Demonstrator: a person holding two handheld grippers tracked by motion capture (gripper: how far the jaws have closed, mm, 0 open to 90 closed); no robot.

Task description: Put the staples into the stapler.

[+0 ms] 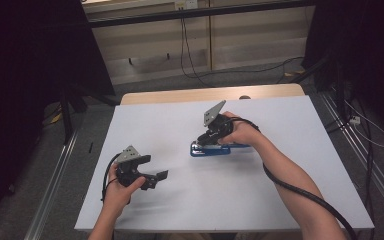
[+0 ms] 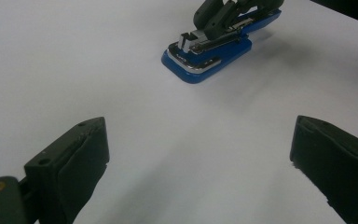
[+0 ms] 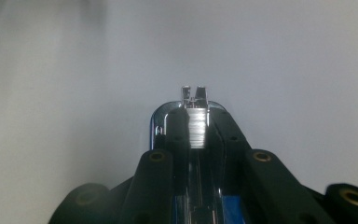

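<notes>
A blue stapler (image 1: 207, 150) with a chrome top lies on the white table (image 1: 290, 150), a little right of the middle. My right gripper (image 1: 203, 141) is shut on its upper metal arm, coming in from the stapler's right end. In the right gripper view the two black jaws of the right gripper (image 3: 197, 116) flank the stapler's shiny magazine (image 3: 196, 133). My left gripper (image 1: 157, 177) rests near the front left of the table, open and holding nothing. In its own view the left gripper (image 2: 200, 158) has its jaws wide apart, with the stapler (image 2: 205, 58) farther ahead.
A wooden strip (image 1: 205, 94) borders the table's far edge. Black cables (image 1: 185, 45) run over the floor behind, and metal rails (image 1: 55, 180) flank the table on both sides. Dark stands are at the back left and right.
</notes>
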